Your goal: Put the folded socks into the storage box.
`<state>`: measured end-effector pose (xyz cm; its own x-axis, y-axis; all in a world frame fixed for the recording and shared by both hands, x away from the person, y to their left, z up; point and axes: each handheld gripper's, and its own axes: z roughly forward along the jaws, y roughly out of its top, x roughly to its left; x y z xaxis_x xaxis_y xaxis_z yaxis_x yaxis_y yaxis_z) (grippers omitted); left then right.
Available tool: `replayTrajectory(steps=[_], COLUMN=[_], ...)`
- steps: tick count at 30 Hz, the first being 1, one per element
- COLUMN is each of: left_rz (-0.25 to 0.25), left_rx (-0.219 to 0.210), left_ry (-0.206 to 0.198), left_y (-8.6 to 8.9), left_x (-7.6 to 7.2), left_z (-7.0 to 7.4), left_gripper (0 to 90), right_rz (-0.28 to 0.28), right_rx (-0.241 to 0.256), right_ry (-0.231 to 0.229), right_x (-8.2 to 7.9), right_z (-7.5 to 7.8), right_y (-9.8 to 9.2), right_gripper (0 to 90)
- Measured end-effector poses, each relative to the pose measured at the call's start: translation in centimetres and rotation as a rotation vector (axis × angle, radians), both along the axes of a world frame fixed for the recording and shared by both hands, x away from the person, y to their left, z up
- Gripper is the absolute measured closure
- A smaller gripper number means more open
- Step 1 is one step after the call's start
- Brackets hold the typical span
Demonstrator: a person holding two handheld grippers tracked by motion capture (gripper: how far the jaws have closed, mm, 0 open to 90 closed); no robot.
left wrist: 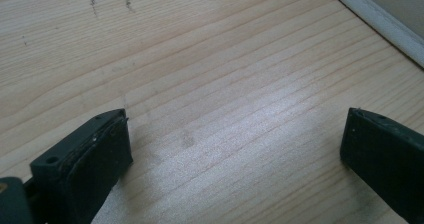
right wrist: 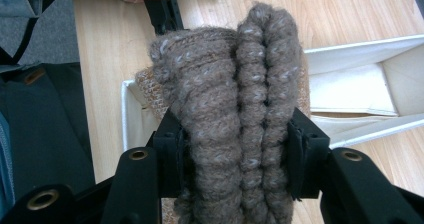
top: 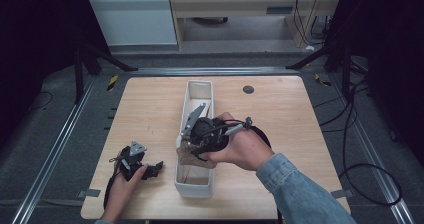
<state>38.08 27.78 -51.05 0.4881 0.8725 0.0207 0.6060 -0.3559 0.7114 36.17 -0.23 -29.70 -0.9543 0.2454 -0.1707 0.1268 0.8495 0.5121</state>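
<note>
Our right gripper (right wrist: 235,149) clamps a soft, light brown knitted cloth (right wrist: 235,84) by its folded middle over the white box (top: 194,134) mid-table, while our left gripper (left wrist: 235,149) gapes empty near the front-left corner.

Right tool (right wrist: 235,149) clamped shut; left tool (left wrist: 235,149) wide open, low.

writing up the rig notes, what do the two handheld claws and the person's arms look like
Both are black: the left claw has blocky matte jaws, the right claw shows brass-coloured screw holes. In the high view each carries a grey three-cornered plate and black cable. The right arm wears a blue denim sleeve.
</note>
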Motion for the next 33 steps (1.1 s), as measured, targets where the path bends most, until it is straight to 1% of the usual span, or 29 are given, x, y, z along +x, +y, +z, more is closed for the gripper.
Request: replayTrajectory(steps=[4,12,19,33], left_rz=[-0.001,-0.001,-0.002,-0.003], left_rx=[-0.001,-0.001,-0.001,-0.002], left_ry=[-0.001,-0.001,-0.001,-0.001], left_y=[0.0,0.0,0.0,0.0], left_x=[0.0,0.0,0.0,0.1], left_z=[0.0,0.0,0.0,0.0], left_gripper=[0.0,0.0,0.0,0.0], right_rz=[0.009,0.001,-0.001,0.001], right_rx=[-0.010,-0.027,-0.024,-0.040], right_ry=[0.006,0.029,0.045,0.065], right_x=[-0.1,-0.1,-0.1,-0.1], right_z=[-0.3,-1.4,-2.2,-4.4], right_y=[0.2,0.2,0.4,1.7], right_gripper=[52.2,52.2,52.2,52.3])
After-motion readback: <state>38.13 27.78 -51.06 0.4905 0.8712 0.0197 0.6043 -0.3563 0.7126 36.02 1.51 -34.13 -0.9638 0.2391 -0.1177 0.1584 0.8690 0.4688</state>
